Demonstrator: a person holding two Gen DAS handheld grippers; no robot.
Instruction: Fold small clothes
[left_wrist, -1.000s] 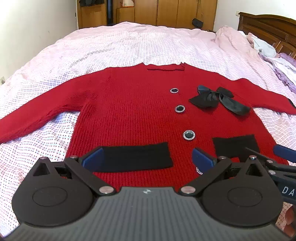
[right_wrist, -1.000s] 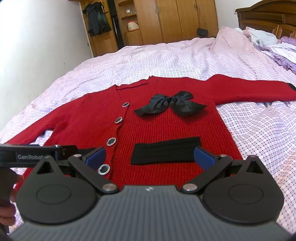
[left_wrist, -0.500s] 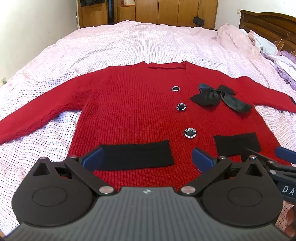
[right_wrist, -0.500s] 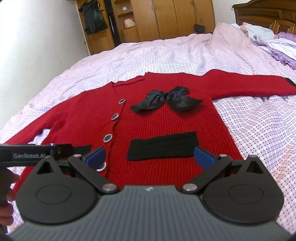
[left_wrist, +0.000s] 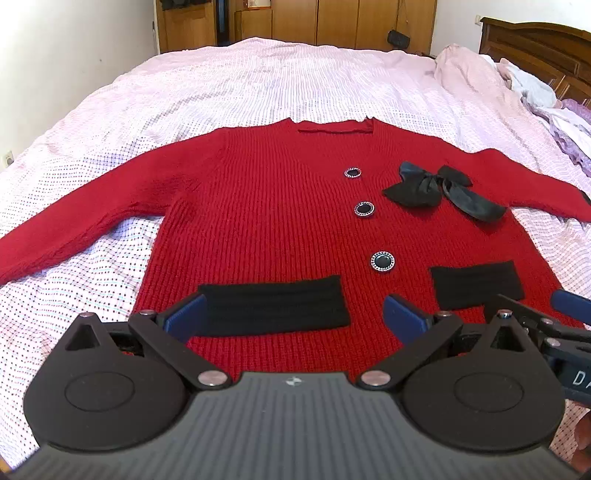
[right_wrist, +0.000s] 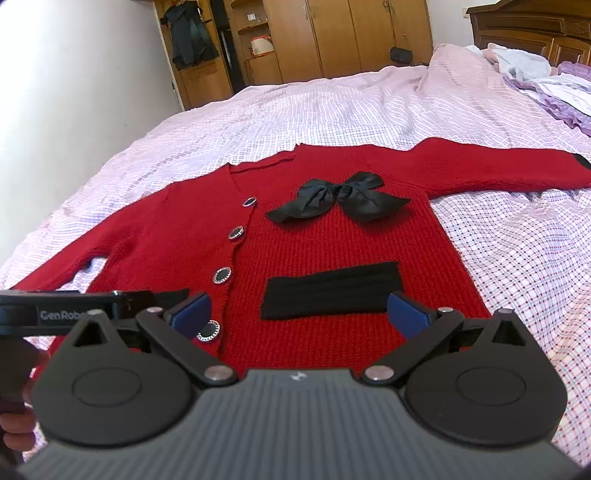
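Observation:
A small red knit cardigan (left_wrist: 266, 214) lies flat and face up on the bed, both sleeves spread out; it also shows in the right wrist view (right_wrist: 325, 243). It has a black bow (left_wrist: 436, 188), black buttons (left_wrist: 382, 261) and two black pocket bands (left_wrist: 273, 310). My left gripper (left_wrist: 293, 317) is open and empty above the hem, over the left pocket band. My right gripper (right_wrist: 301, 315) is open and empty above the hem, over the right pocket band (right_wrist: 332, 295). Each gripper shows at the edge of the other's view.
The bed has a pink checked sheet (left_wrist: 295, 81). A pile of other clothes (left_wrist: 554, 110) lies at the far right by the wooden headboard (left_wrist: 535, 48). Wooden wardrobes (right_wrist: 332, 33) stand beyond the bed, a white wall on the left.
Both grippers have pulled back and risen slightly from the cardigan, so it sits a little further away in both views. Both have stayed open.

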